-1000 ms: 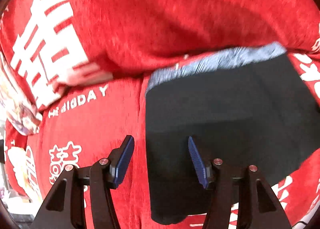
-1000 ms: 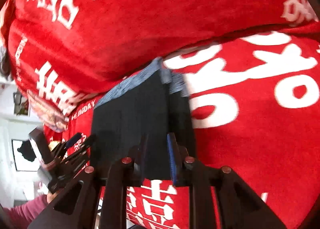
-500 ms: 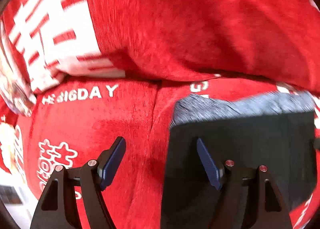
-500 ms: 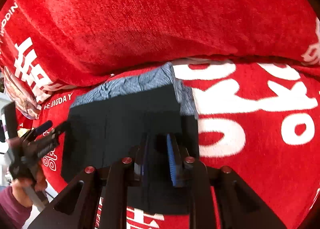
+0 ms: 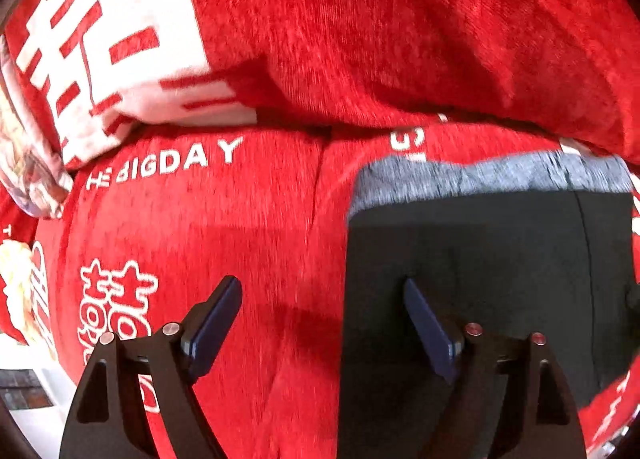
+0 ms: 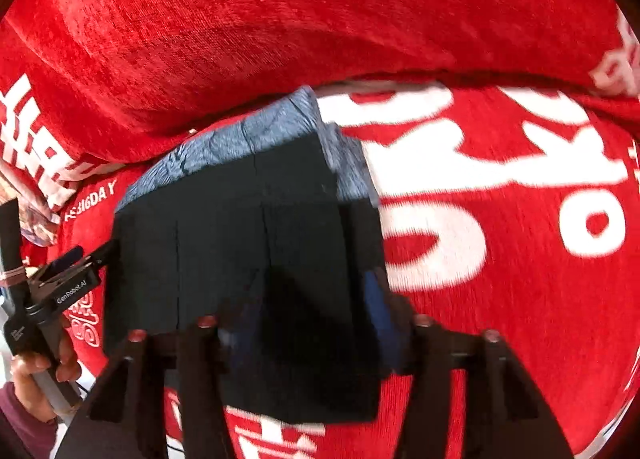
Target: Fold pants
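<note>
The folded black pants with a grey-blue heathered waistband (image 6: 248,259) lie flat in a compact rectangle on a red plush sofa cover printed with white characters and letters (image 6: 500,299). Their waistband edge runs along the crease where the seat meets the red backrest cushion (image 6: 320,19), and their near edge reaches toward the seat's front.

The right gripper (image 6: 308,319) points down over the near right part of the pants. Its jaws are opening; the cloth lies between and under the blue pads, which look clear of it, though the frame is blurred there.

The left gripper (image 5: 320,319) hangs at the left edge of the pants (image 5: 480,279), its jaws spreading wide. One pad is over the red cover (image 5: 240,239), the other over black cloth, gripping nothing. A hand (image 6: 40,375) holds its handle.
</note>
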